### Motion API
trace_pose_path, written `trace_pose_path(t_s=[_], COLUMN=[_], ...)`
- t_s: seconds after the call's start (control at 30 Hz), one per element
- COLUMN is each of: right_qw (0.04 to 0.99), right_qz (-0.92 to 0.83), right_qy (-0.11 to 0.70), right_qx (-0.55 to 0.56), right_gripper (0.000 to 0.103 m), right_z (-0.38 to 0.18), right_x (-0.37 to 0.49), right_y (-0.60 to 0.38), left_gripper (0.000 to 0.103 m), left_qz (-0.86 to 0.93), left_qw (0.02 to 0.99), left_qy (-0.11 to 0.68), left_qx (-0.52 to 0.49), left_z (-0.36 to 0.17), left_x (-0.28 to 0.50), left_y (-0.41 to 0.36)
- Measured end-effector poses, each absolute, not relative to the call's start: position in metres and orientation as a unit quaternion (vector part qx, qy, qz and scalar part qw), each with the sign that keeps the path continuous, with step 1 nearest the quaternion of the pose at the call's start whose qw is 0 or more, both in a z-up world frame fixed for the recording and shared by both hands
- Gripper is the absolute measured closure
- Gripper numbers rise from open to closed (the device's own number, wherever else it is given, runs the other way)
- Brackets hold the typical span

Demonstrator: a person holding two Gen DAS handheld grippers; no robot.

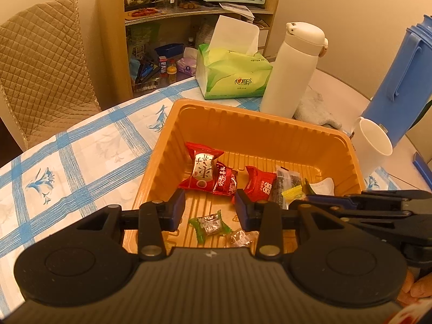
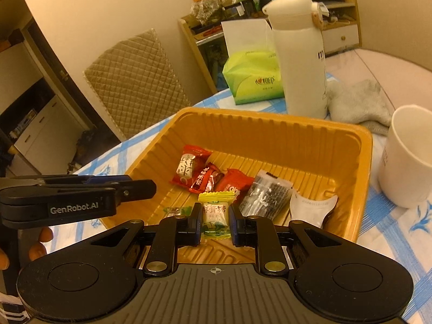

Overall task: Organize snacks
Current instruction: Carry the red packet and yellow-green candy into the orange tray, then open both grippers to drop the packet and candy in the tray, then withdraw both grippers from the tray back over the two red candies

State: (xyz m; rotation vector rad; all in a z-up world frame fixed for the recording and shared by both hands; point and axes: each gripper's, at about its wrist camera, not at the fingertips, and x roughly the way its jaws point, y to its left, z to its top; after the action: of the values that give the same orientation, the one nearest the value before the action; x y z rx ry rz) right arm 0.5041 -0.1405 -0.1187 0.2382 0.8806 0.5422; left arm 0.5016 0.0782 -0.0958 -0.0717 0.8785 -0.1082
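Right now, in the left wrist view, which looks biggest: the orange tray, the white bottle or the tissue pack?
1. Orange tray, though it lies nearest the camera.
2. White bottle and tissue pack: too alike to rank.

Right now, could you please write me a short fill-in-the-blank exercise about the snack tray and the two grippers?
1. The right gripper is shut on a candy whose wrapper is ____ and green.
2. The left gripper holds ____ between its fingers.
3. The snacks lie in an ____ plastic tray.
4. Behind the tray, beside the tissue pack, stands a ____ bottle.

Missing words: yellow; nothing; orange; white
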Motion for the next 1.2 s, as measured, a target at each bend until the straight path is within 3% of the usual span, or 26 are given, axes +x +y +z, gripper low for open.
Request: trace_pose_path(t_s=[0.17, 0.27, 0.4, 0.6, 0.73, 0.93, 1.2], right_qw=[0.855, 0.854, 0.865, 0.871, 0.876, 0.882, 0.891], right_qz=[0.260, 0.252, 0.247, 0.238, 0.222, 0.210, 0.210], right_qy=[0.430, 0.434, 0.417, 0.411, 0.410, 0.403, 0.383], right_qx=[0.129, 0.139, 0.133, 0.124, 0.123, 0.125, 0.124], right_gripper=[0.082, 0.078, 0.043, 0.038, 0.023, 0.016, 0.015], right_z=[-0.122, -0.122, -0.115, -0.110, -0.108, -0.100, -0.080], right_x=[0.505, 0.505, 0.500, 0.495, 0.491, 0.483, 0.461], right_y=[-0.143, -0.146, -0.149, -0.156, -0.163, -0.172, -0.184], left_gripper=[0.062, 0.052, 0.040, 0.033, 0.028, 0.022, 0.019], left_qz=[-0.048, -0.048, -0.047, -0.044, -0.044, -0.043, -0.045], left_qw=[0.904, 0.904, 0.907, 0.909, 0.911, 0.913, 0.919], left_qy=[0.423, 0.421, 0.417, 0.411, 0.406, 0.401, 0.386], left_qx=[-0.042, -0.047, -0.047, -0.053, -0.050, -0.056, -0.061], left_z=[-0.095, -0.093, -0.089, -0.083, -0.078, -0.071, -0.053], left_x=[0.499, 0.497, 0.494, 0.491, 0.487, 0.477, 0.450], left_y=[0.079, 0.079, 0.078, 0.076, 0.073, 0.070, 0.066])
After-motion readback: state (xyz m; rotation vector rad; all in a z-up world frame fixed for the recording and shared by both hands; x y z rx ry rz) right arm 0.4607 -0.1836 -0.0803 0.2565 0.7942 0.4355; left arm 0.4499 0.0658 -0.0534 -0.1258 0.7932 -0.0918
